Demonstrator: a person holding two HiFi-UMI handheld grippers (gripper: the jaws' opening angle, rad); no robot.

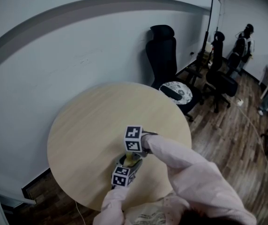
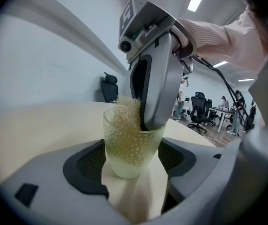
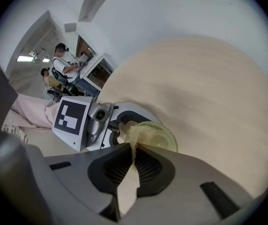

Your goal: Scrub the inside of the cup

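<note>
Left tool (image 2: 133,159) clamped around green cup (image 3: 162,136) on round desk (image 1: 92,121), right tool (image 3: 135,149) pinching mesh scrubber (image 2: 127,114) inside it, black chair (image 1: 164,55) behind.

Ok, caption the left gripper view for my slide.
Left gripper grips the green cup while the right gripper pushes a mesh scrubber into it.
</note>
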